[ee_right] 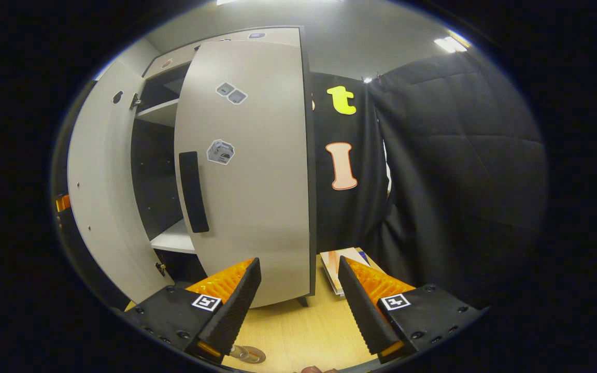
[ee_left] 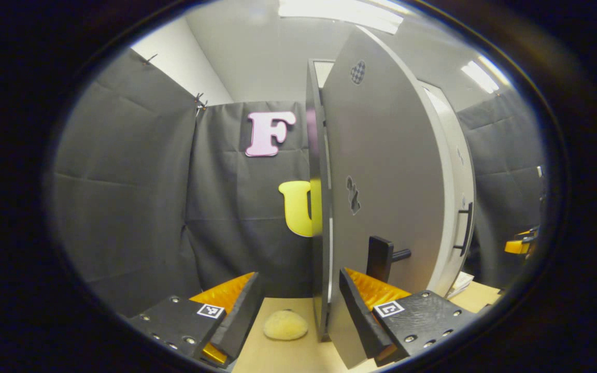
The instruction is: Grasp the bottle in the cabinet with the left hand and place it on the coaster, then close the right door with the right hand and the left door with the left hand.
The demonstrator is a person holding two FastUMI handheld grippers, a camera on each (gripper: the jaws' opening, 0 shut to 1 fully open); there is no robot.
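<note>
In the left gripper view the left door (ee_left: 381,155) stands open edge-on right in front of me, its black handle (ee_left: 381,257) just beyond my right finger. My left gripper (ee_left: 298,316) is open, with the door's edge between its fingers and neither pressing on it. Farther right is the right door (ee_left: 459,181). In the right gripper view the right door (ee_right: 246,171) with its black handle (ee_right: 193,191) is partly swung in, and the left door (ee_right: 101,191) stands wide open. My right gripper (ee_right: 298,305) is open and holds nothing.
A pale yellow round pad (ee_left: 285,325) lies on the wooden table (ee_left: 288,357) beside the left door. Cabinet shelves (ee_right: 174,238) show between the doors. Flat printed sheets (ee_right: 342,264) lie right of the cabinet. A small round clear thing (ee_right: 249,354) sits at the table's near edge.
</note>
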